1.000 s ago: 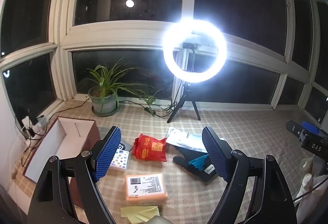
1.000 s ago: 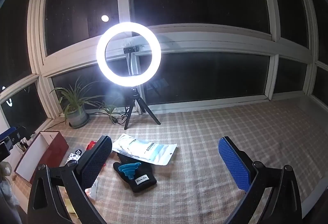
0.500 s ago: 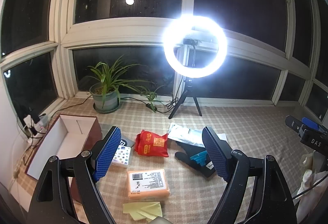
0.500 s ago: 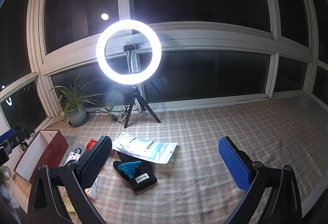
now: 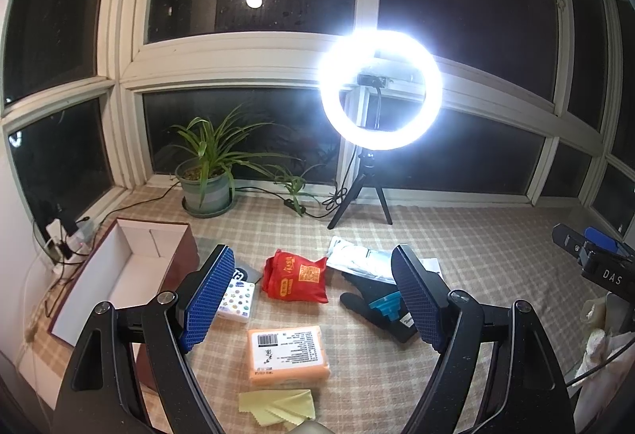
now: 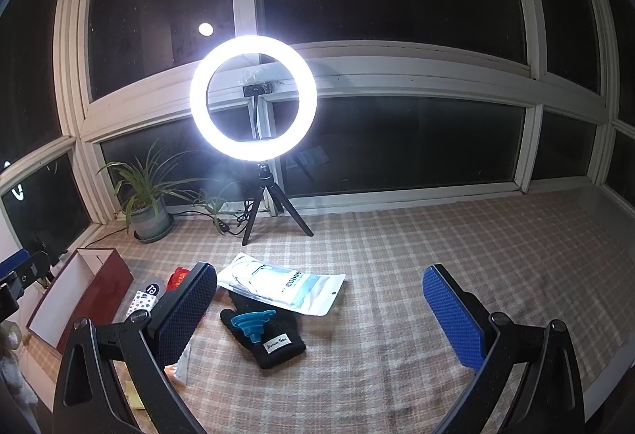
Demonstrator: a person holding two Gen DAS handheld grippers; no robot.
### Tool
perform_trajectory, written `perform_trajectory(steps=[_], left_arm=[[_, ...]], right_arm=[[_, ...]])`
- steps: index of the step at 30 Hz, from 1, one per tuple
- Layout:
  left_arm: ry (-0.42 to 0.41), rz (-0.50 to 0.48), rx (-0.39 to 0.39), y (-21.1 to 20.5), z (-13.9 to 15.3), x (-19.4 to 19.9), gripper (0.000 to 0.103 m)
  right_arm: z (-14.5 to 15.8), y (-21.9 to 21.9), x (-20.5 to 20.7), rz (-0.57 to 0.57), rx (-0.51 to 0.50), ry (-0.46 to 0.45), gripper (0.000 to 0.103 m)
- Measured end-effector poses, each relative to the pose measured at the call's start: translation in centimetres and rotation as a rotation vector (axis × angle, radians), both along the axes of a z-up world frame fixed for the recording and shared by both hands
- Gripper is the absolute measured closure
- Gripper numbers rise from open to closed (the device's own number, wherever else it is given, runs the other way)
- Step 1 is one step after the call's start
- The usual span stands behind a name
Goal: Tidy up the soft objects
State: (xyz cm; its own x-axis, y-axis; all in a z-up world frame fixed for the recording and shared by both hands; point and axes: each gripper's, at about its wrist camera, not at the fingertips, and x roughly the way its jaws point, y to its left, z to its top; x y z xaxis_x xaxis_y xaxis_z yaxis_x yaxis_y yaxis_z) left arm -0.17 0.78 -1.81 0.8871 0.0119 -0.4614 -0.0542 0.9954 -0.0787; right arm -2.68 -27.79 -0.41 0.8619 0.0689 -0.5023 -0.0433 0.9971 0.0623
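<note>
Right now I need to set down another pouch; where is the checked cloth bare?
Bare: the wide stretch right of the white zip pouch and black knit glove. Crowded: between the open red box and glove, around the red bag and orange pack.

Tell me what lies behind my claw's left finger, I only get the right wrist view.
Observer: An orange pack with a barcode label lies flat on the checked mat there.
Operator: And the red thing I glimpse past that finger?
Observer: It is a crumpled red bag with yellow print, lying beyond the orange pack and framed by the open left claw.
</note>
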Motion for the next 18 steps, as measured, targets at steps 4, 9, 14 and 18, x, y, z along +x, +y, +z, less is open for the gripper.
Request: perform_trajectory(steps=[4,9,14,18], left_arm=[[-0.001,-0.001,0.000,0.03,0.00,-0.01,0.022],[0.000,-0.001,0.000,0.10,0.13,0.09,0.022],[0.001,-0.001,0.000,0.09,0.06,0.04,0.022],[-0.001,-0.001,-0.001,0.23,0.13,0.08,0.022]], right_arm=[[-0.02,-0.03,0.05,-0.008,-0.008,-0.002,0.000],[0.17,-0.21,-0.01,-0.014,-0.013,-0.007,0.000],[0.19,-0.27,0.01,-0.013,-0.016,-0.007,0.000],[0.25,-0.11,0.06,-0.023,-0.027,-0.008,0.000]])
